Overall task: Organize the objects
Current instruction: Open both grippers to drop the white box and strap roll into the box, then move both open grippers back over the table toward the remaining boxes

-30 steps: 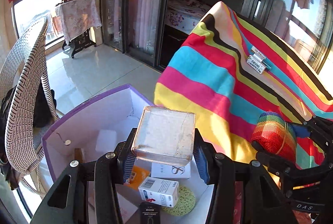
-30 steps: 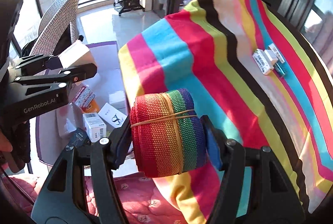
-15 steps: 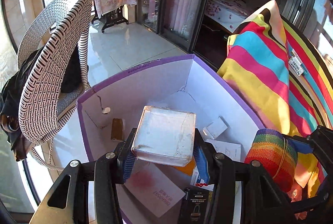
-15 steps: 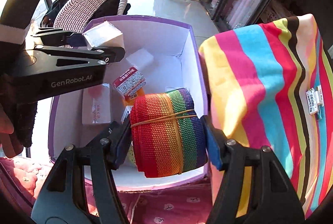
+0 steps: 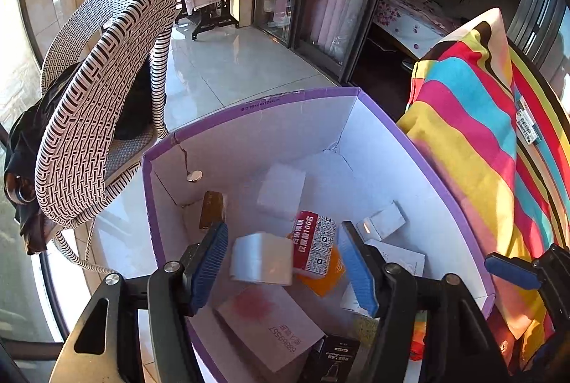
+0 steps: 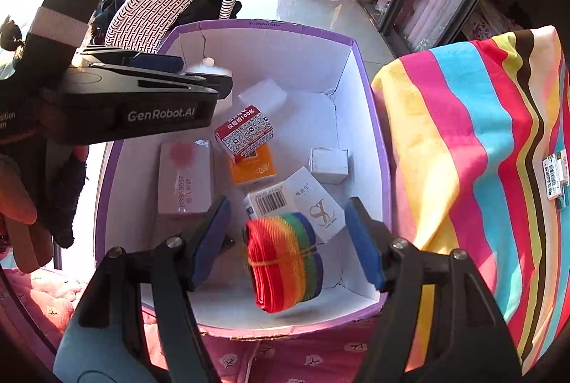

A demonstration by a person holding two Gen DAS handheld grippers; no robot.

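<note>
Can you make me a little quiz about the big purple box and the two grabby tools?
1. True or false: the right tool is squeezing the rainbow striped roll.
2. What sits between the pads of the left tool?
A. a spoon
B. a pale clear-wrapped box
C. a ball
3. Fill in: the rim of the white box holding the small packages is coloured ____.

Key:
1. False. Its jaws are opening, with gaps on both sides of the roll above the box floor.
2. B. The jaws are opening and the pads are clear of it.
3. Purple.
</note>
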